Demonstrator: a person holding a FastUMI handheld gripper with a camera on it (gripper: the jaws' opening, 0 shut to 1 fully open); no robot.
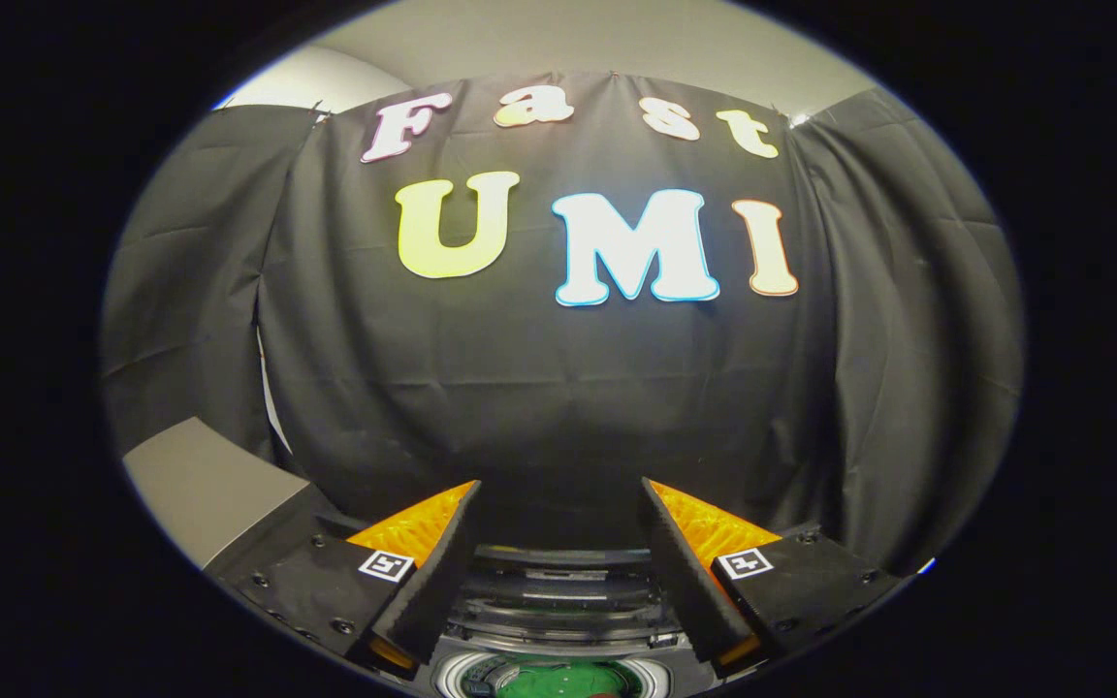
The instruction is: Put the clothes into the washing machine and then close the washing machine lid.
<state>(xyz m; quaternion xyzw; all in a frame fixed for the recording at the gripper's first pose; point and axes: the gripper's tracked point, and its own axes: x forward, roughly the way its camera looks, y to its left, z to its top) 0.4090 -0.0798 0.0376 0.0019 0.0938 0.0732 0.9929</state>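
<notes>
A black cloth wall (558, 388) is seen ahead, with a grey surface (200, 485) beside it. The gripper (558, 499) is held with fingers spread apart, nothing grasped. Below and between them, the washing machine (549, 669) lies open, something green inside.

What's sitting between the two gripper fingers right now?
Nothing is gripped: the gripper is open. In the gripper view, the gap between its fingers shows the washing machine's dark raised lid, with the drum opening and something green inside below it.
</notes>
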